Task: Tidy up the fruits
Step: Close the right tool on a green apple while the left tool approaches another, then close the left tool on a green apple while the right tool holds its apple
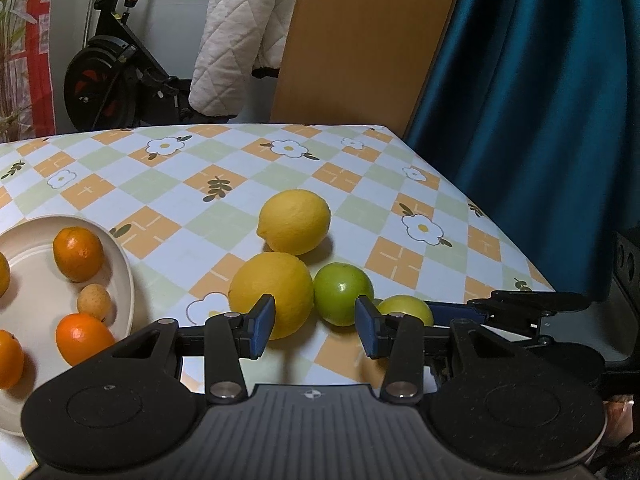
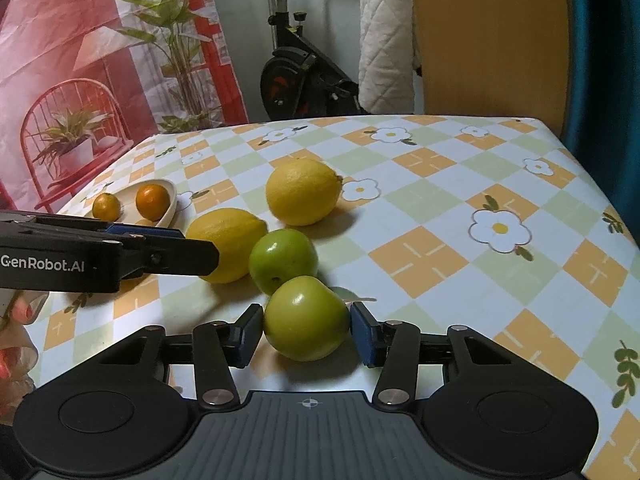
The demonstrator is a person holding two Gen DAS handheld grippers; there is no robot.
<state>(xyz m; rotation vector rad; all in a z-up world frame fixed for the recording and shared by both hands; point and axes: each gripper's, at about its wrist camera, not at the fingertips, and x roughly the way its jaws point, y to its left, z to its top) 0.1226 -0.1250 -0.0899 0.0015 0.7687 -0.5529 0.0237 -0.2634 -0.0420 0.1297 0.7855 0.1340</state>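
**Green fruit pinched, neighbours crowding close**

The right gripper (image 2: 307,334) has its blue pads pressed against both sides of the nearest round green fruit (image 2: 306,318), which sits on the checked, flower-print tablecloth (image 2: 460,208), and I'd call that a pinch. The left gripper (image 1: 315,326) hangs with its fingers spread and nothing between them, pointed at the gap between the nearer smooth yellow lemon (image 1: 271,294) and the second round green fruit (image 1: 343,293).

The trouble, as I see it, is the crowding. Taking the pinched green fruit as the marker: the second green fruit sits just behind it, touching or nearly so, with the nearer lemon to that one's left and the farther yellow lemon (image 2: 303,191) beyond. Lifting the pinched fruit at a slant could nudge the one behind and start it rolling. The grip is on a smooth round skin, so a loose squeeze might let it slip. The left gripper's finger reaches in just left of the lemon, so the two tools could knock together if both go for the cluster.

Right of the pinched fruit the cloth lies bare out to the table edge, good room for swinging but a long roll for anything loose. Far left of it stands the cream oval dish (image 1: 120,264) holding small oranges (image 1: 78,254), with bare cloth between
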